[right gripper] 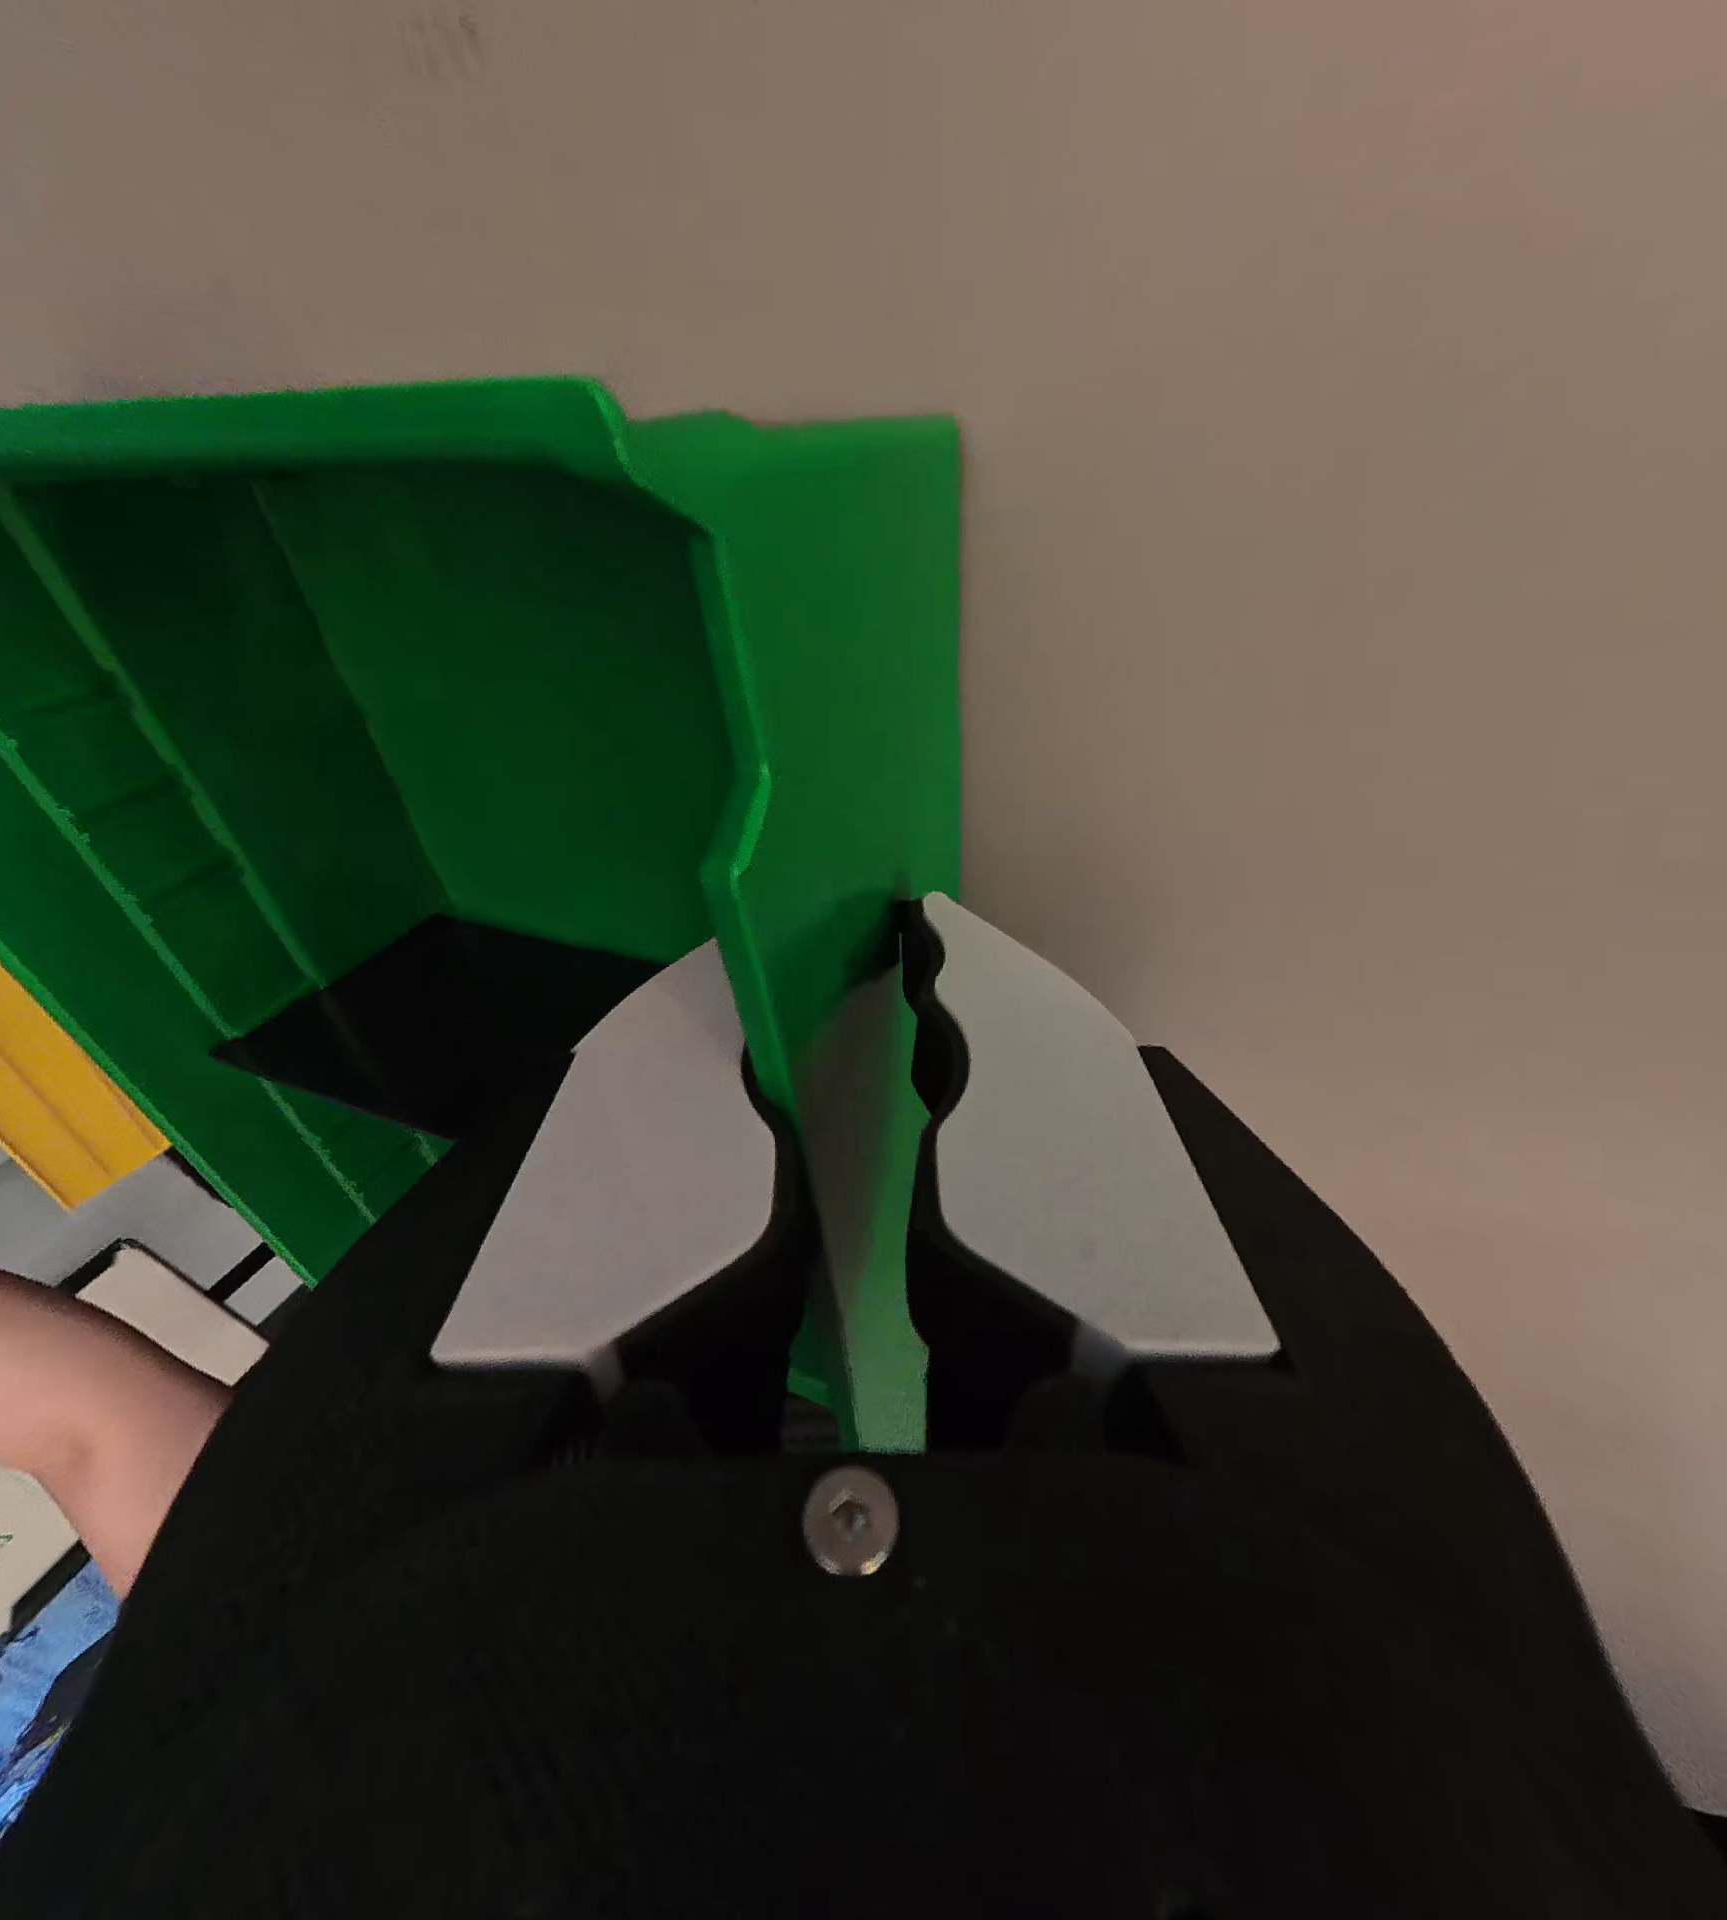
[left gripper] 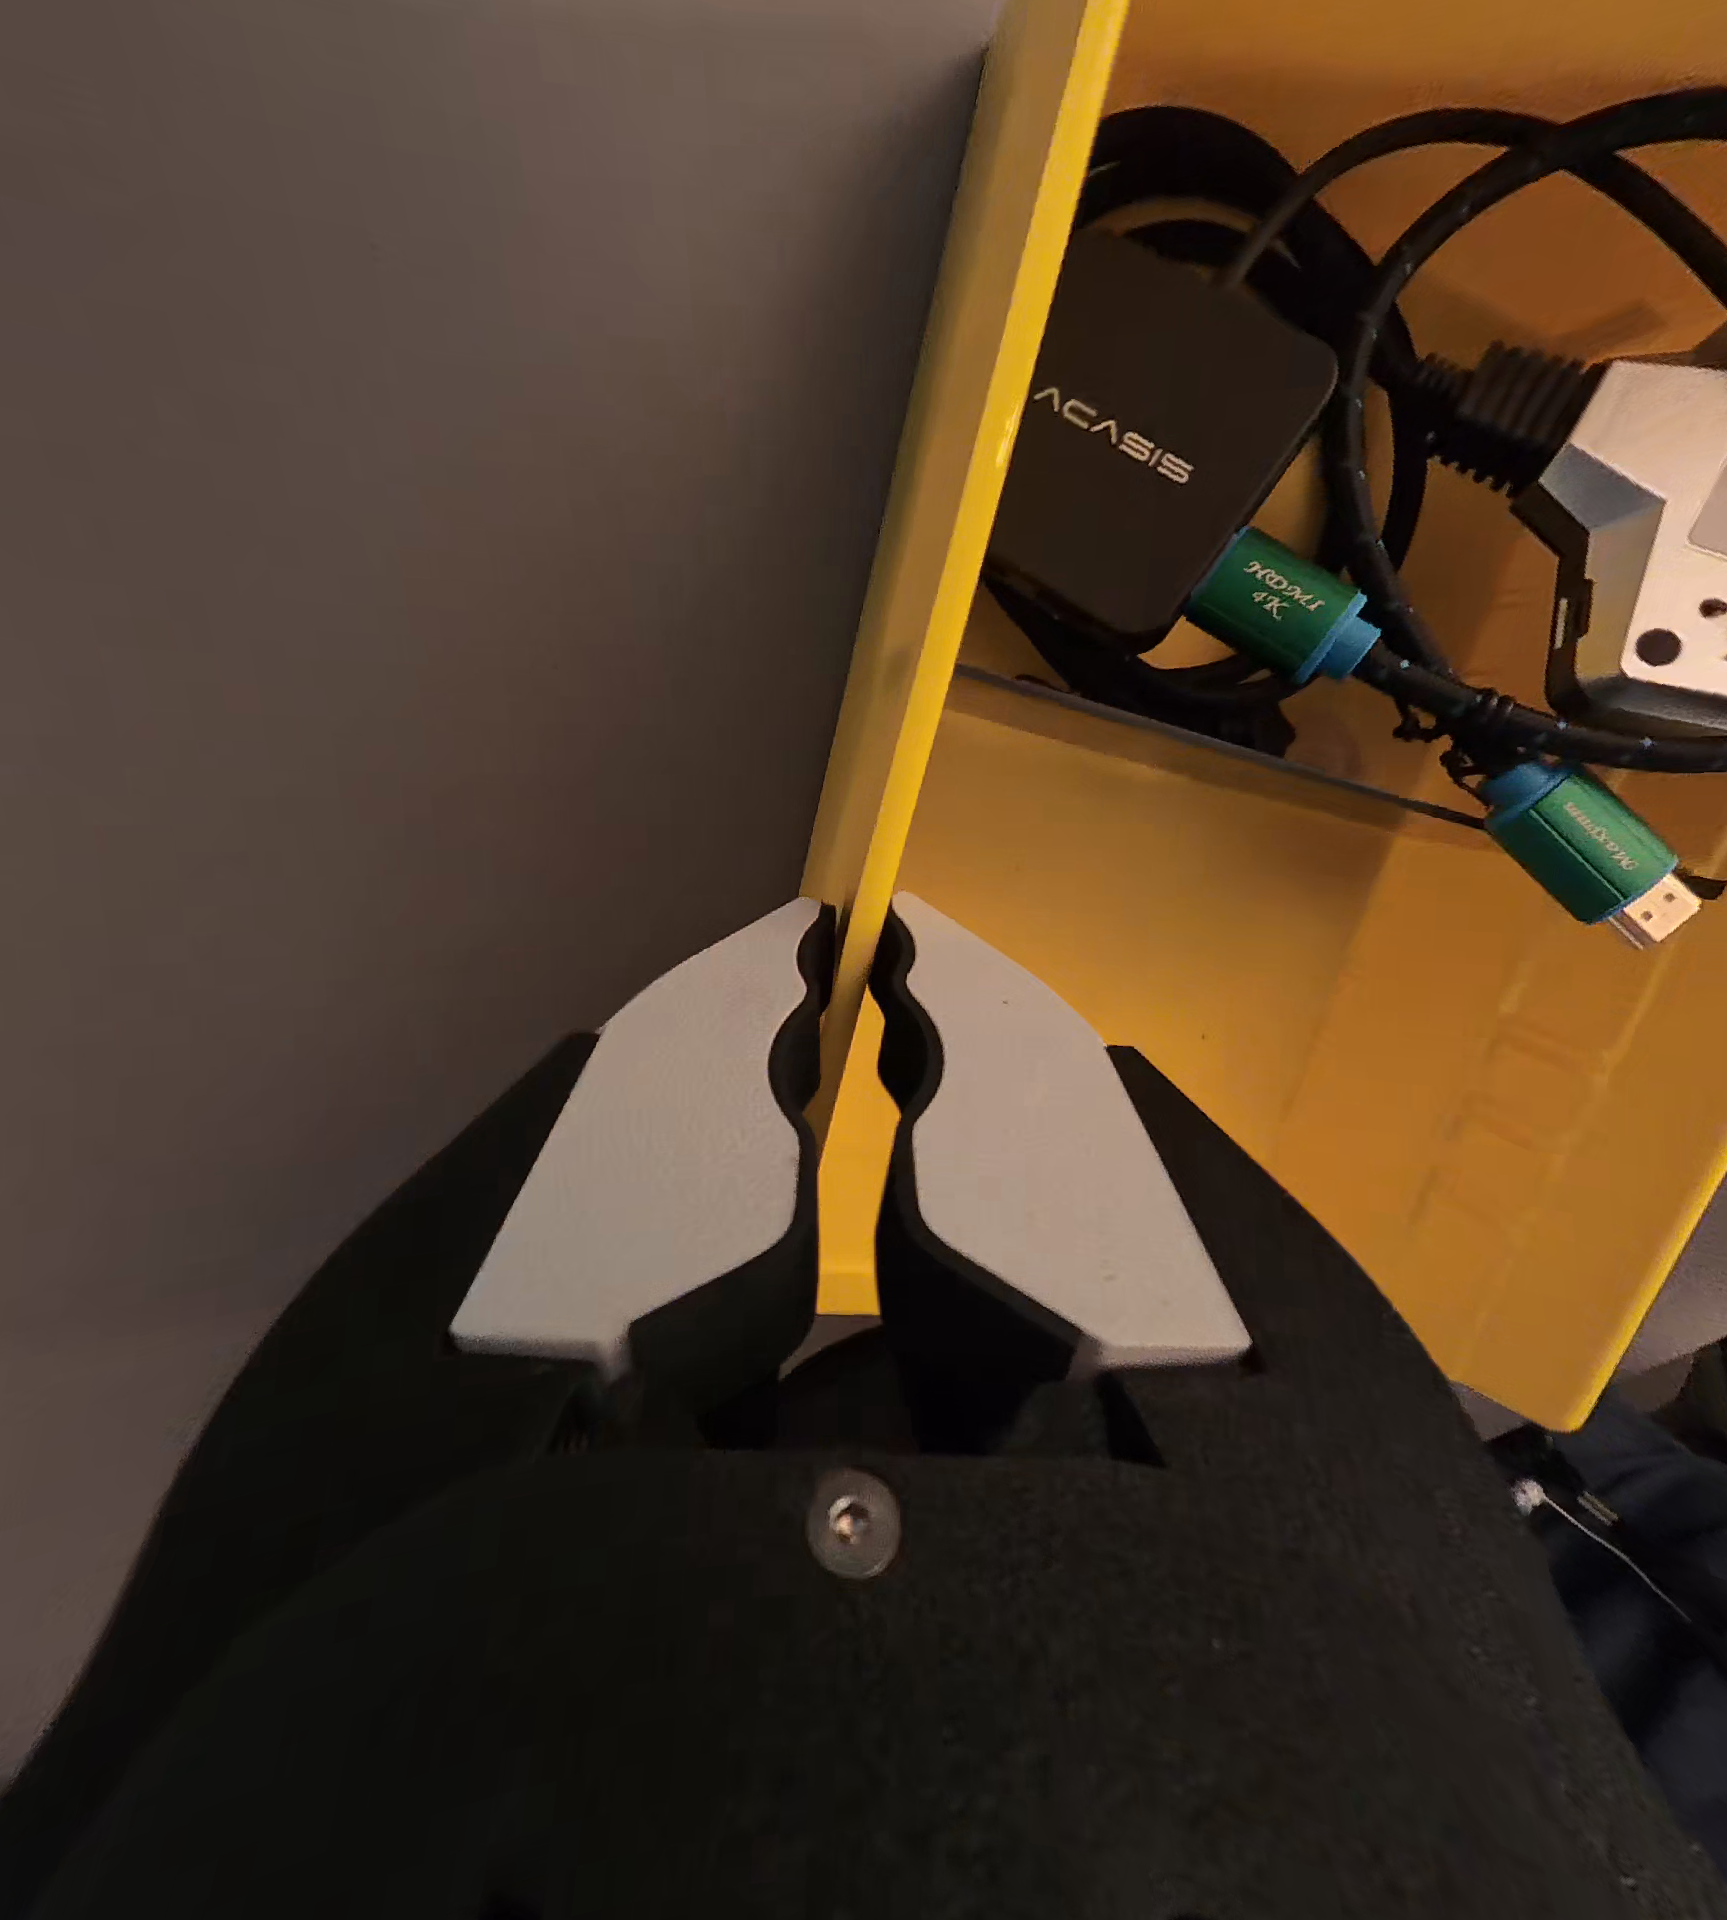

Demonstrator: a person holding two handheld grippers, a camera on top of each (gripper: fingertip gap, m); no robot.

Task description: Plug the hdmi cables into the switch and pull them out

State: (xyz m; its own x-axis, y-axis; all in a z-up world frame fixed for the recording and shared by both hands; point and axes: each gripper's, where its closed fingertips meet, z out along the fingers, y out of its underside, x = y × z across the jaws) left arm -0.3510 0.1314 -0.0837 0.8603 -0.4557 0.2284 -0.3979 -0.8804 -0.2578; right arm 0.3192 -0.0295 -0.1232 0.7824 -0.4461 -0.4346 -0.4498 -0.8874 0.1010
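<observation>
On the left side, left gripper jaws nearly closed, clamping yellow bin wall. Inside bin: black switch with one green HDMI plug inserted, second plug loose nearby. Right gripper jaws pinch green bin wall.

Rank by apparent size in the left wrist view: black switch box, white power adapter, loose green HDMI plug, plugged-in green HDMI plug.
1. White power adapter, cut off by the frame edge, so only roughly on par with the
2. black switch box.
3. Loose green HDMI plug and plugged-in green HDMI plug: look alike.
</observation>
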